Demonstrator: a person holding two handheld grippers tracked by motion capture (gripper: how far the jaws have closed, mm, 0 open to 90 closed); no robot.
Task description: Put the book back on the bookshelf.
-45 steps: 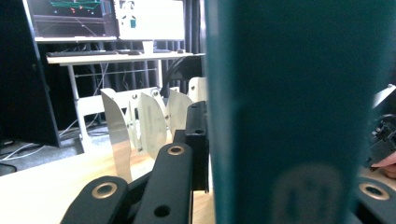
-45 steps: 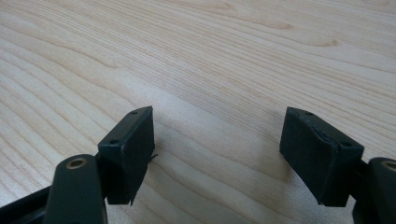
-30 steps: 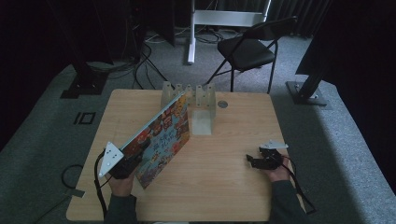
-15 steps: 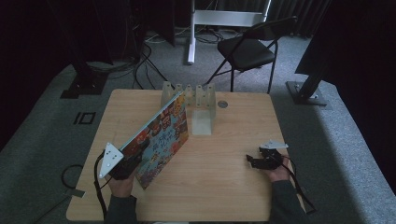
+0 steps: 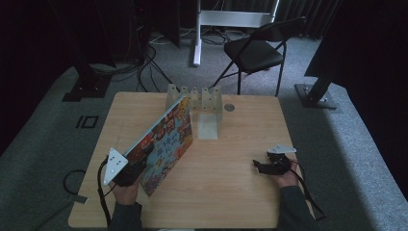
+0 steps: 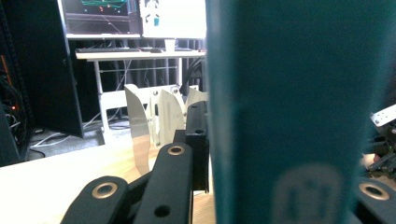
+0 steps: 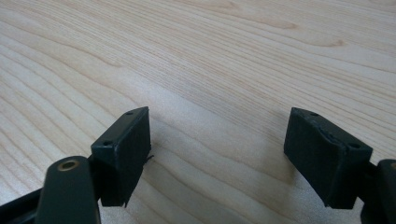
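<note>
A large picture book (image 5: pixel 166 139) with a busy colourful cover is held tilted above the table's left half, its far corner close to a pale slotted rack (image 5: pixel 195 98) at the back. My left gripper (image 5: pixel 137 166) is shut on the book's near edge. In the left gripper view the book's teal spine (image 6: pixel 299 107) stands between the jaws, with the rack (image 6: pixel 161 119) behind it. My right gripper (image 5: pixel 257 166) rests low at the table's right front, open, with nothing between its pads (image 7: pixel 123 154), just bare wood.
A small round disc (image 5: pixel 229 107) lies on the wooden table (image 5: pixel 231 192) right of the rack. A pale flat base (image 5: pixel 208 126) extends forward from the rack. Behind the table stand a black folding chair (image 5: pixel 255 53) and stand legs with cables on the grey carpet.
</note>
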